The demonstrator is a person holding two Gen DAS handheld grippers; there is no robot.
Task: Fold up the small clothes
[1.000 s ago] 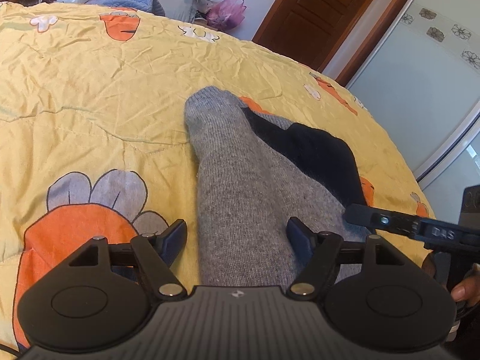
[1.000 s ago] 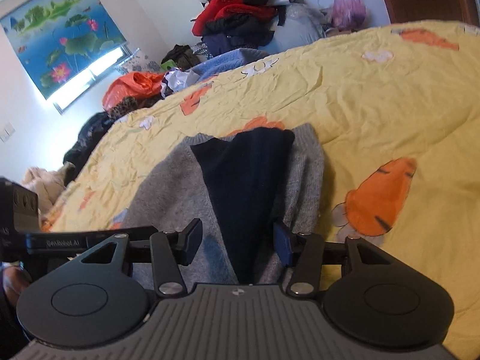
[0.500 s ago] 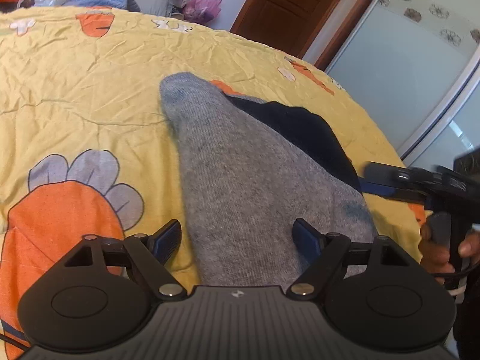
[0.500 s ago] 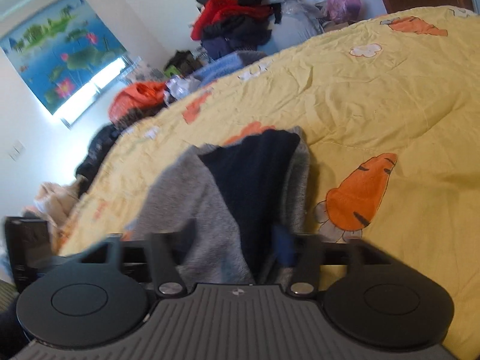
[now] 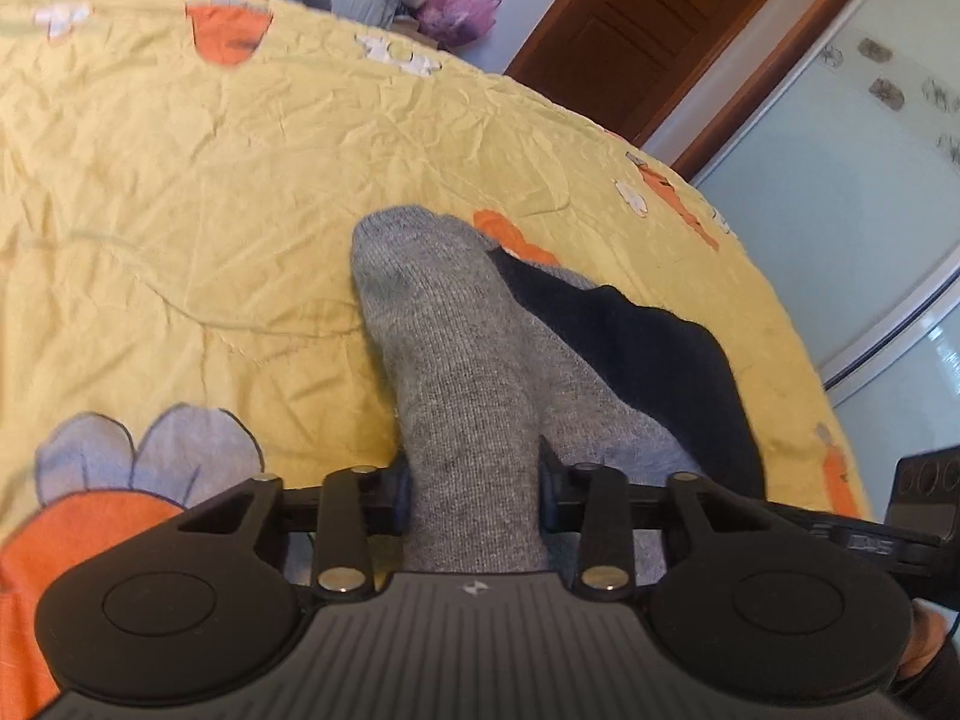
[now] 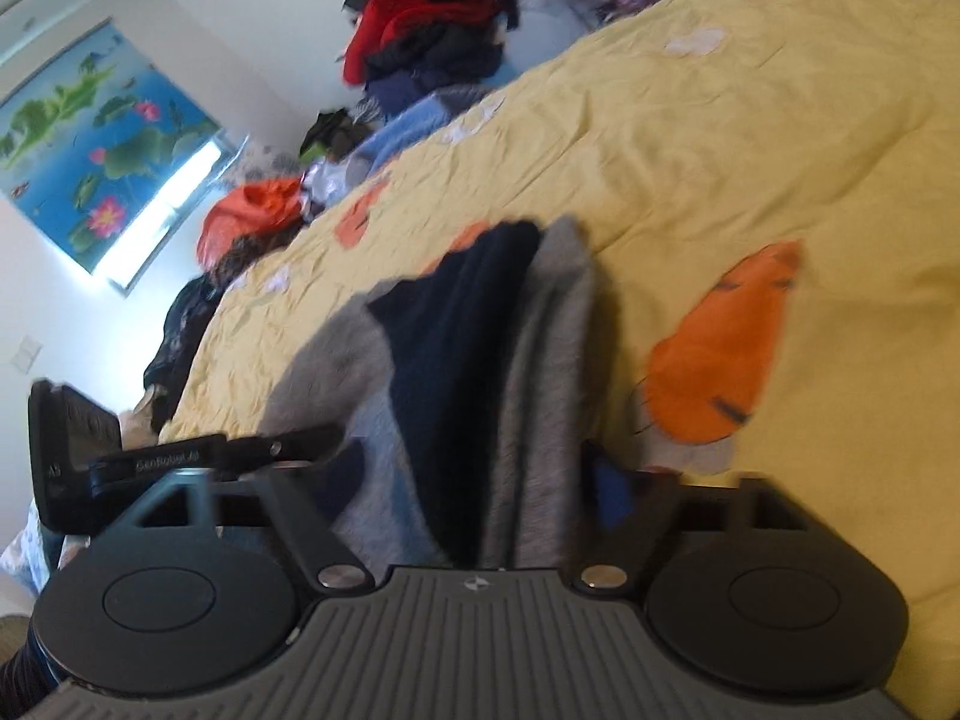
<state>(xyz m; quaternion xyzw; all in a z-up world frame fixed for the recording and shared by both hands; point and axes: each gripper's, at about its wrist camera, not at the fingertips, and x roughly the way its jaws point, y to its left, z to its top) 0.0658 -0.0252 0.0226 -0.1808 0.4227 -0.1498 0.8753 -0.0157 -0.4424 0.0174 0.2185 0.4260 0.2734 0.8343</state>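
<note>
Two grey socks lie side by side on the yellow bedspread [image 5: 180,180]. The near grey sock [image 5: 444,330] runs away from my left gripper [image 5: 471,495], whose jaws are closing, and both pads press its bunched end. Beside it lies the other sock, showing a navy part [image 5: 648,348]. In the blurred right wrist view that navy and grey sock [image 6: 468,330] lies between the jaws of my right gripper [image 6: 477,474]. Those jaws are closing but stand wide, and the pads do not visibly squeeze the cloth.
A pile of clothes [image 6: 432,42] is heaped past the bed's far side, with an orange bag [image 6: 258,210] near it. A brown door [image 5: 648,30] and a pale sliding panel [image 5: 840,210] stand beyond the bed's right edge. Carrot prints dot the spread.
The left jaws have narrowed onto the grey sock's end. The right gripper has rolled so its view tilts, and its jaws stand wider than a second ago.
</note>
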